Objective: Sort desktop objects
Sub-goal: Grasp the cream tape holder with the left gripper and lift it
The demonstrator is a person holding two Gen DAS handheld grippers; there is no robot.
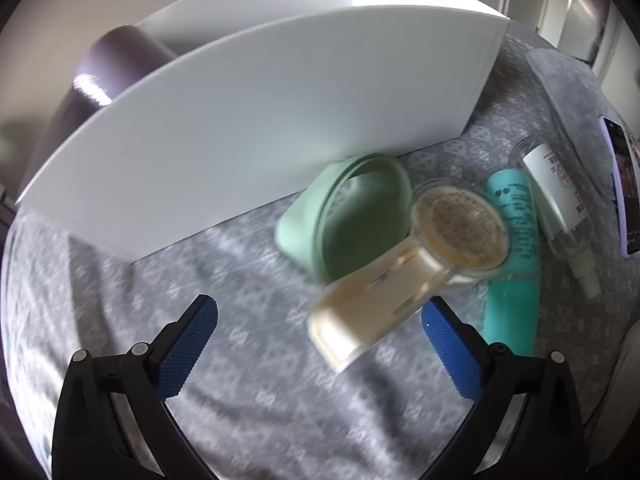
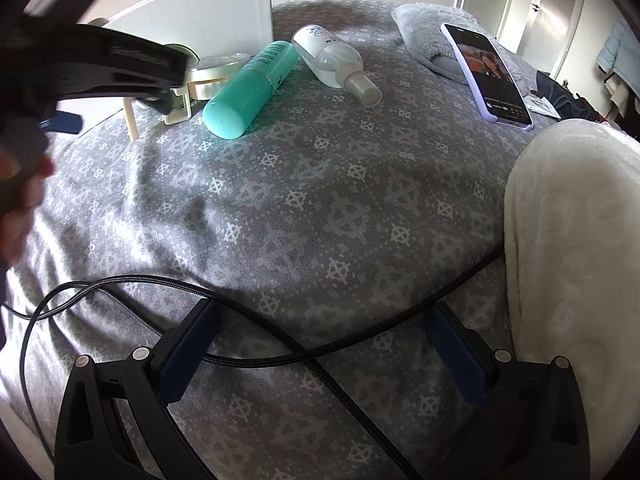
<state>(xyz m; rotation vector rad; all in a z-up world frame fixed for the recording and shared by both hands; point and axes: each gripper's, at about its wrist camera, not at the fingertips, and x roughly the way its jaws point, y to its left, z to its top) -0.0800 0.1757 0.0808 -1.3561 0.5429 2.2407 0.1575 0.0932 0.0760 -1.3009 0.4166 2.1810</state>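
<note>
In the left wrist view my left gripper (image 1: 318, 316) is open above the grey patterned bedspread (image 1: 240, 380). A cream tape dispenser (image 1: 384, 300) with a clear tape roll lies between the fingers, close to the right fingertip (image 1: 436, 320), and looks blurred. Behind it, a pale green silicone pouch (image 1: 348, 216) leans on a white box (image 1: 260, 128). To the right lie a teal bottle (image 1: 516, 256) and a clear spray bottle (image 1: 560, 196). My right gripper (image 2: 320, 316) is open low over a black cable (image 2: 280, 360). The teal bottle (image 2: 248, 88) and spray bottle (image 2: 336, 60) lie far ahead.
A phone (image 2: 488, 76) rests on a grey fluffy cloth (image 2: 428, 28) at the back right. A white fleece blanket (image 2: 572, 240) rises on the right. A dark purple cylinder (image 1: 100, 80) stands behind the white box. A hand (image 2: 20, 208) holds the left gripper's black frame (image 2: 116, 68).
</note>
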